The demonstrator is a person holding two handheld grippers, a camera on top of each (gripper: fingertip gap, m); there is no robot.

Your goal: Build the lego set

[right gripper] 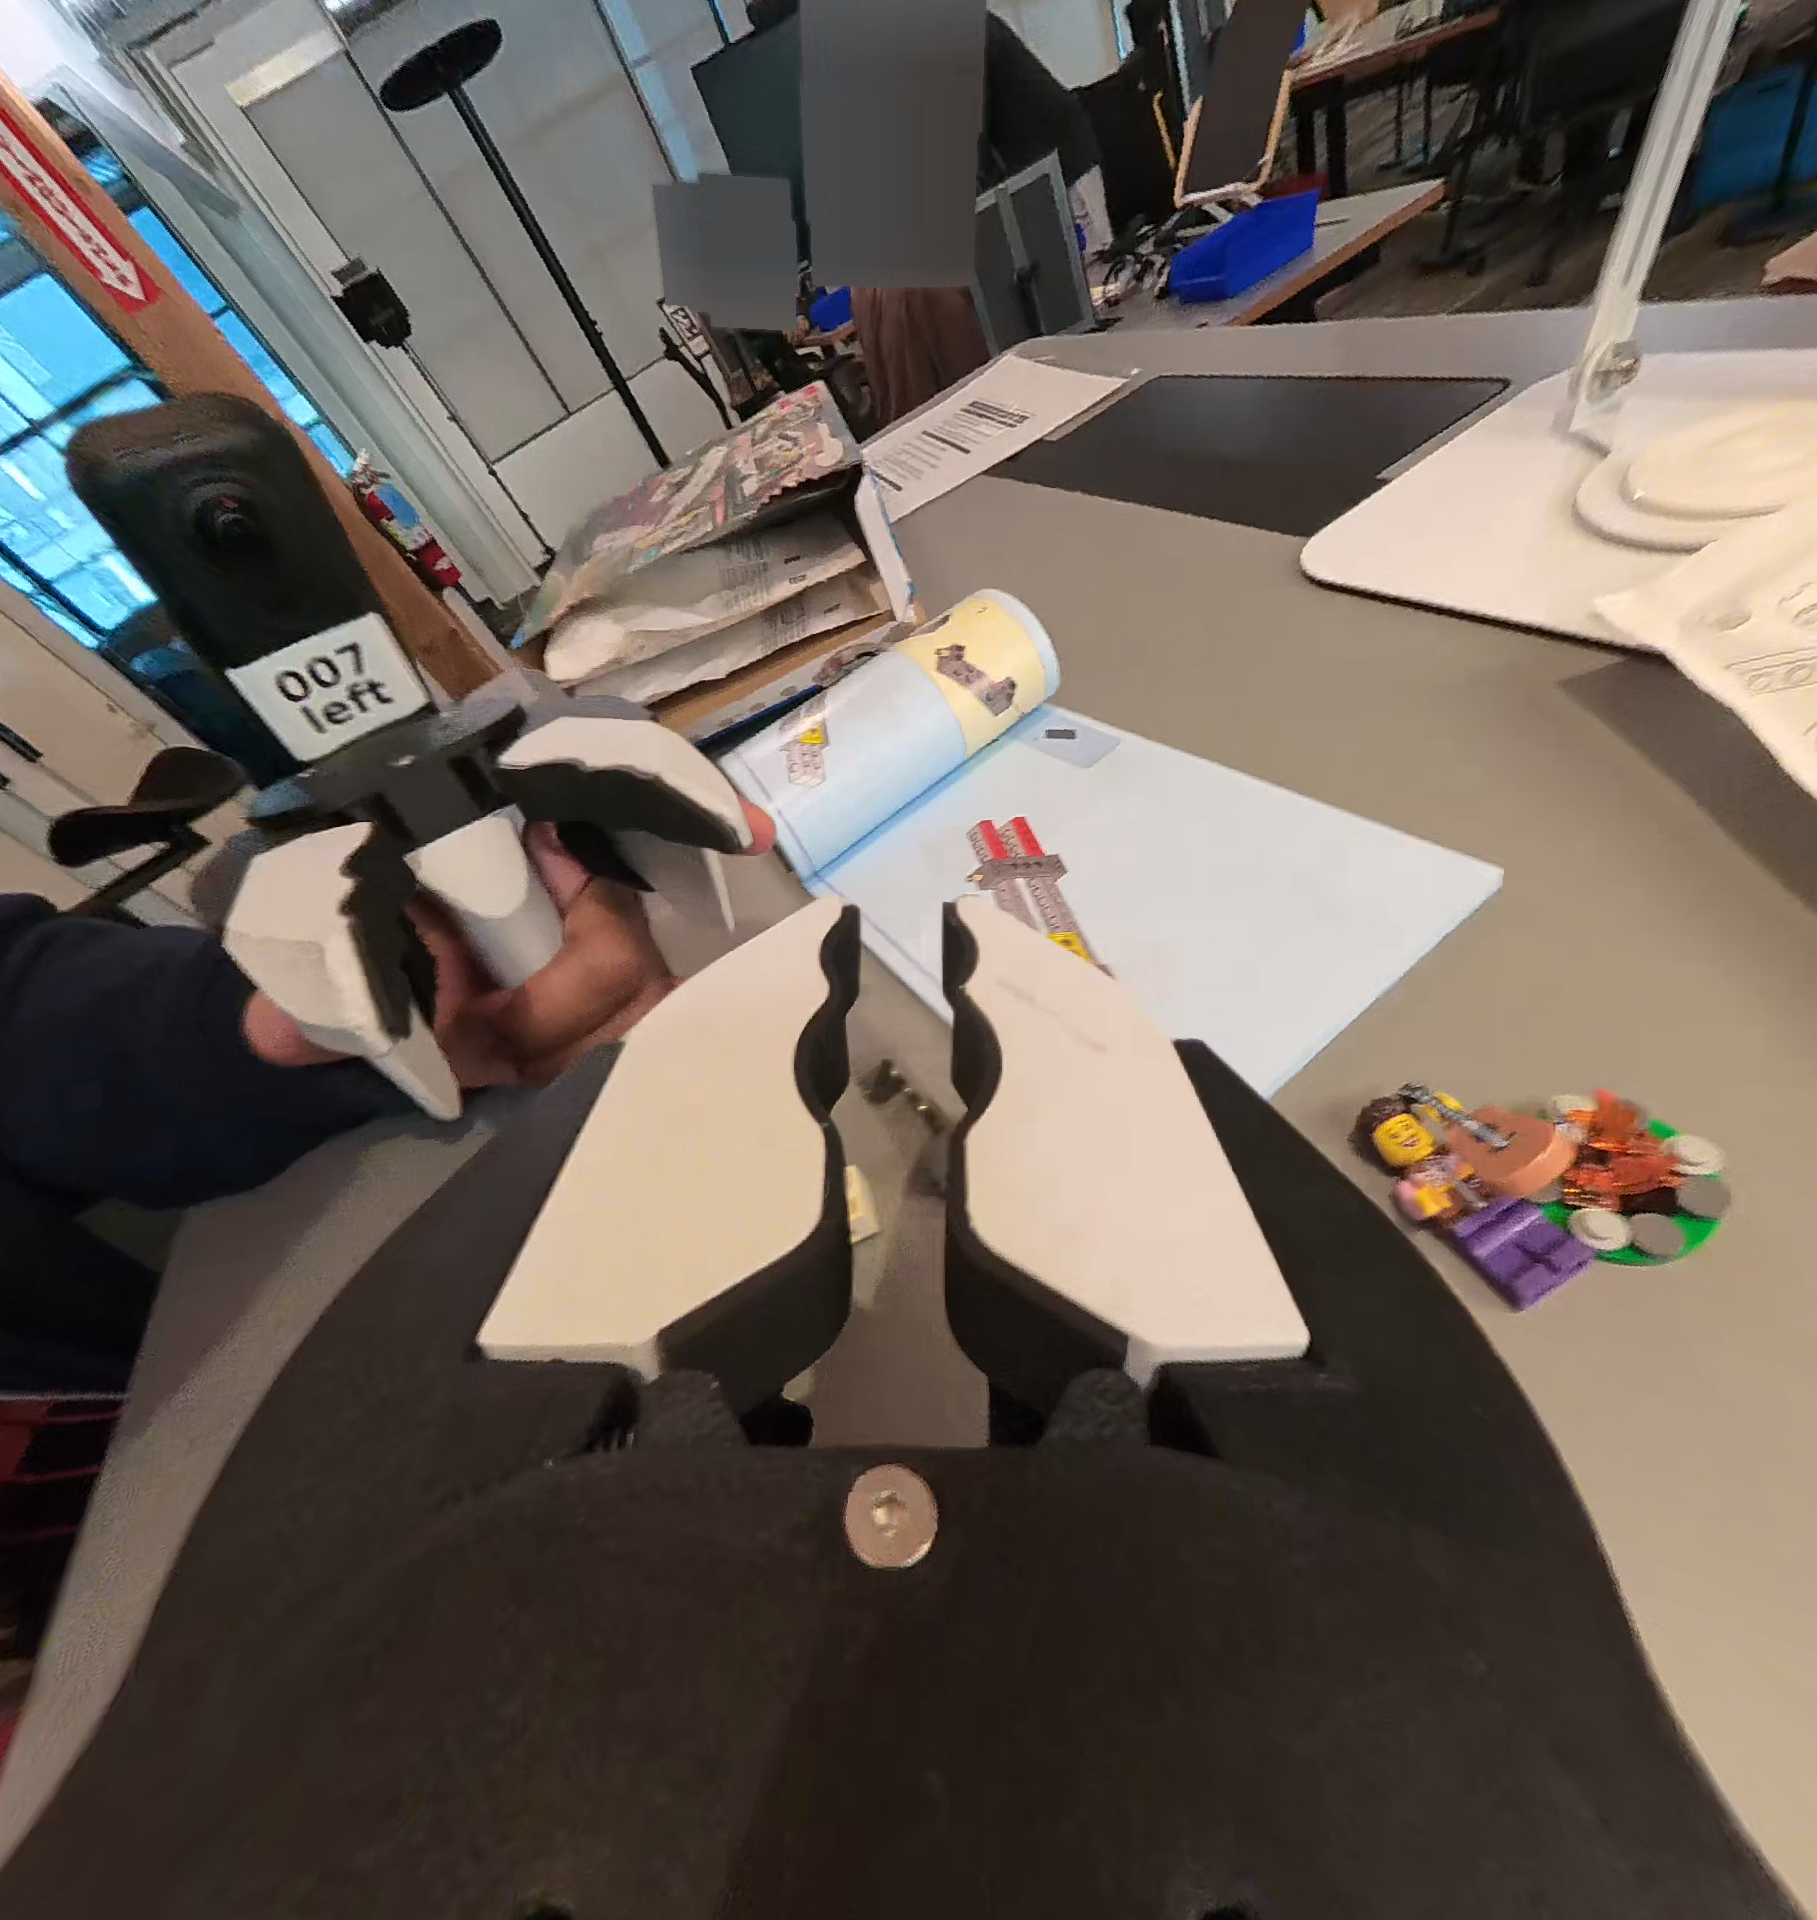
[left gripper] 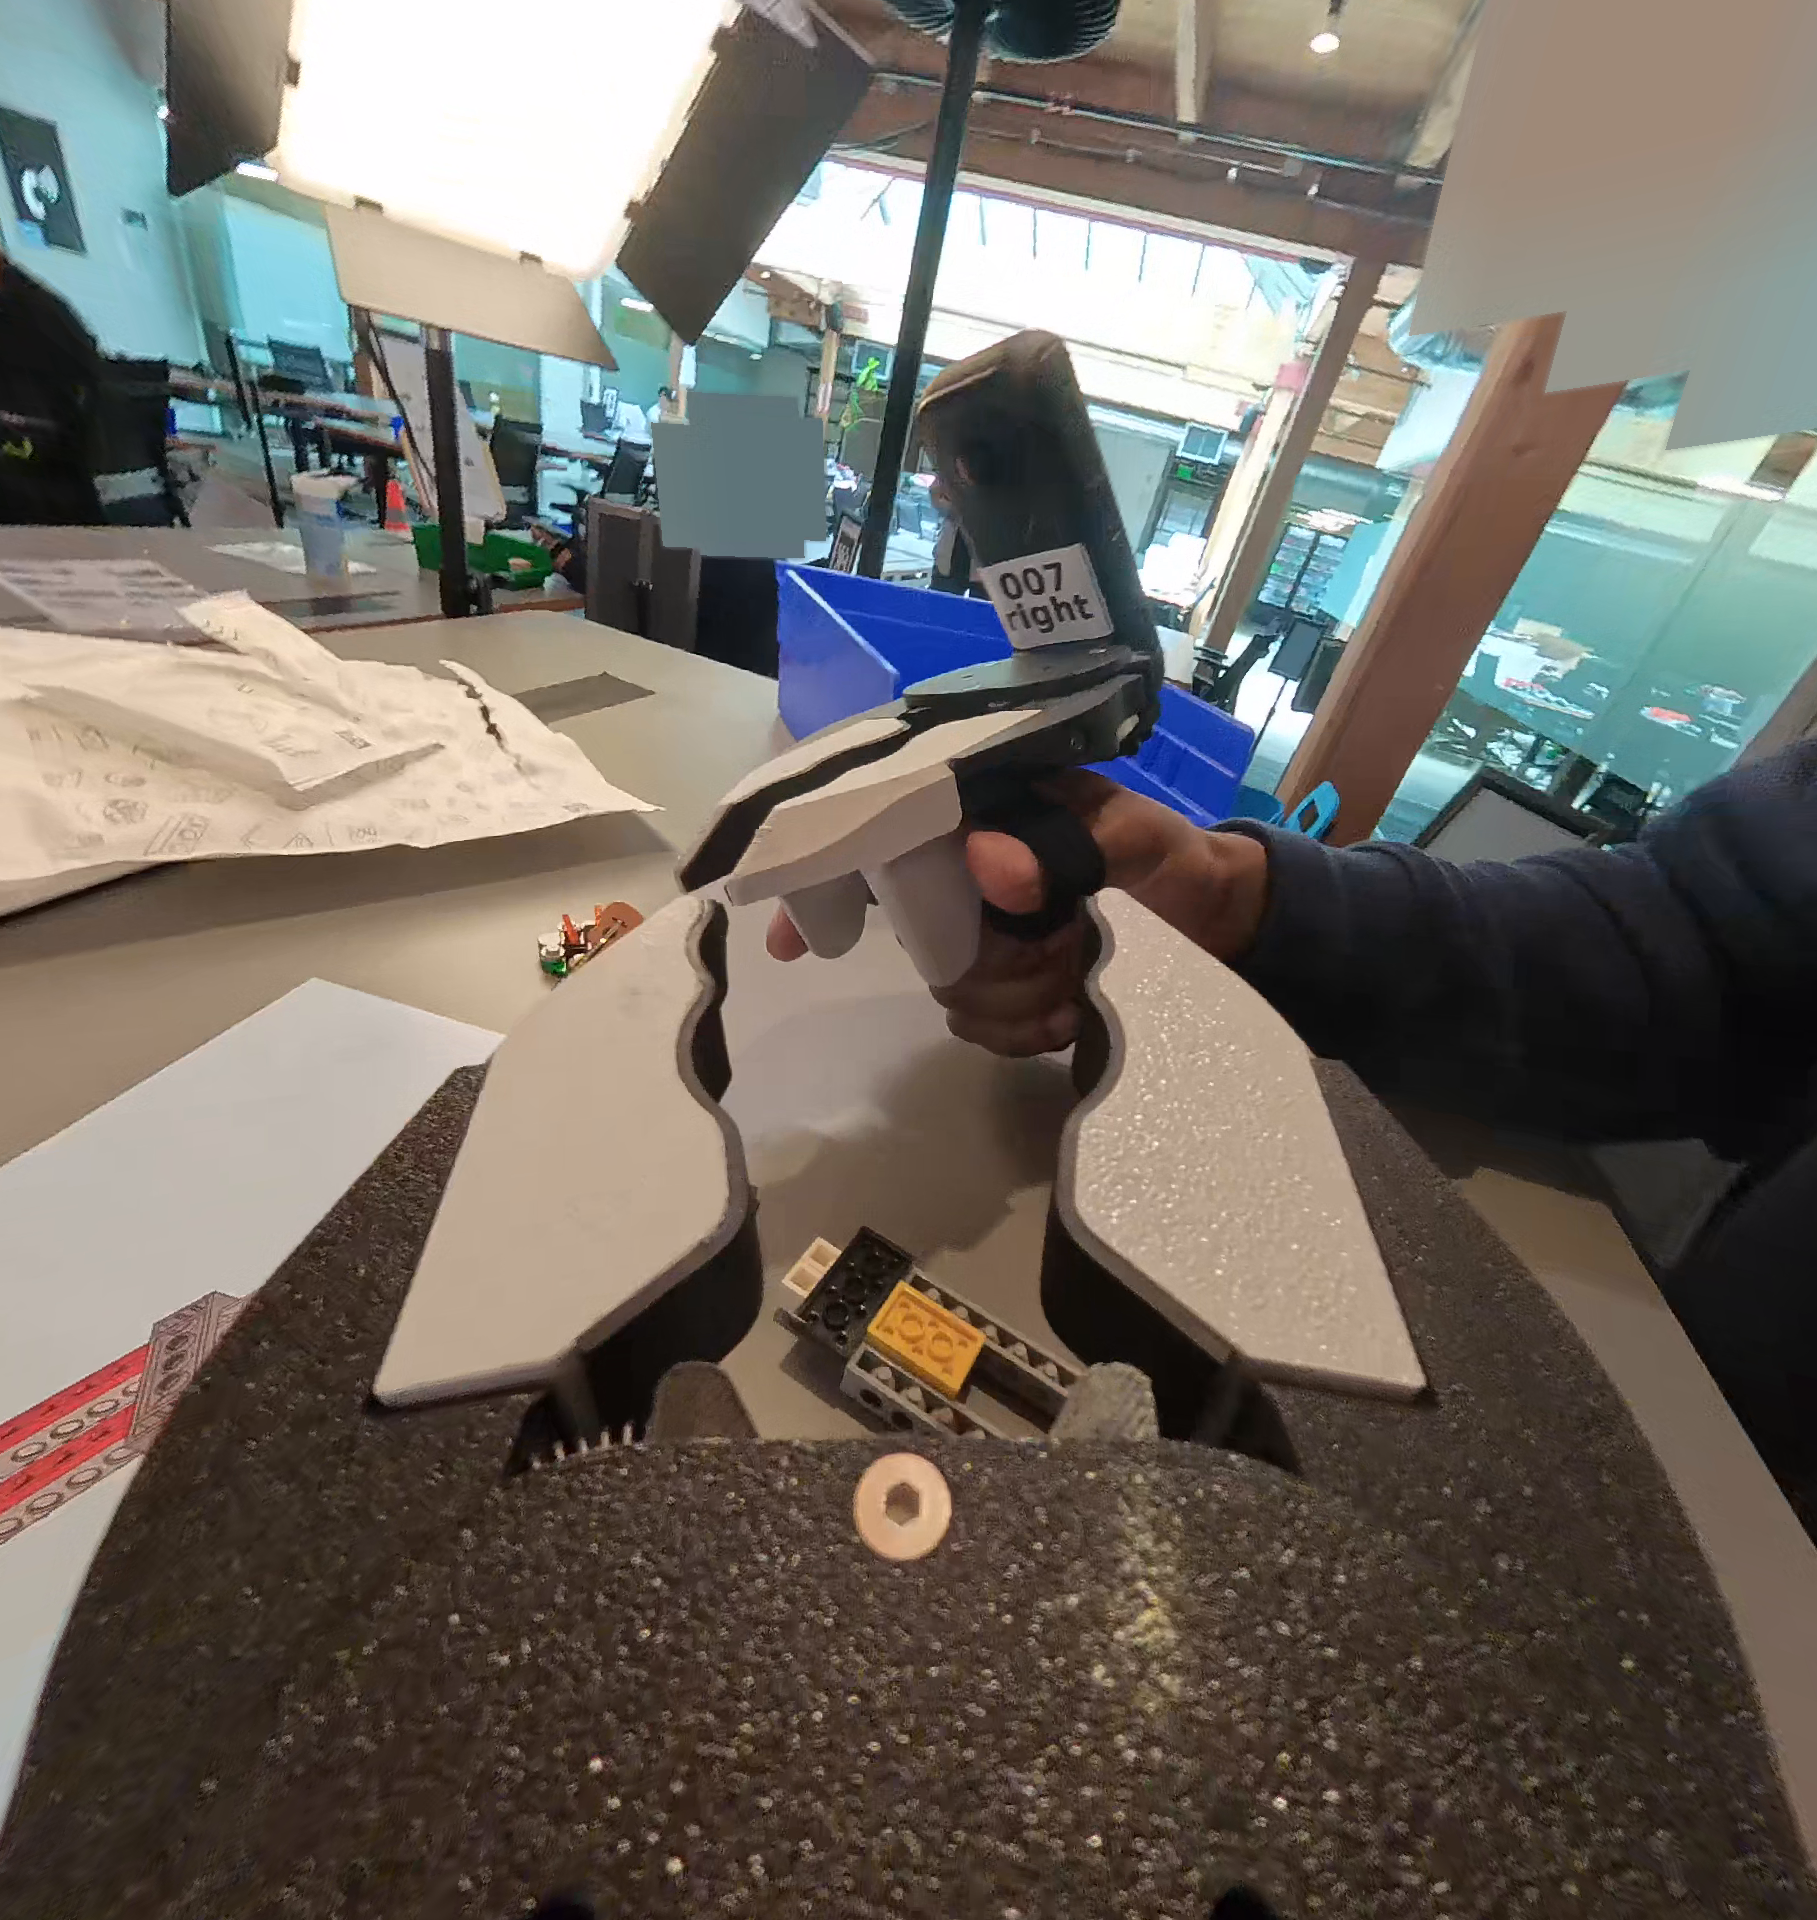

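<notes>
In the left wrist view my left gripper (left gripper: 899, 920) is wide open with nothing between its pads. A small grey and black brick assembly with a yellow plate (left gripper: 925, 1340) lies on the grey table (left gripper: 260, 966) between the finger bases, untouched by either. My right gripper (left gripper: 712, 878) hovers just beyond the left fingertips, held by a hand (left gripper: 1039, 935). In the right wrist view my right gripper (right gripper: 899, 920) stands slightly open with a narrow bare gap. Small dark pieces (right gripper: 888, 1086) lie on the table under it. The left gripper (right gripper: 571, 956) shows wide open at the left.
An open instruction booklet (right gripper: 1195, 883) lies ahead of the right gripper. A minifigure and small build on a green round plate (right gripper: 1538, 1174) sit to its right, and also show in the left wrist view (left gripper: 582, 940). A blue bin (left gripper: 883, 644) and white paper bags (left gripper: 208, 748) lie farther off.
</notes>
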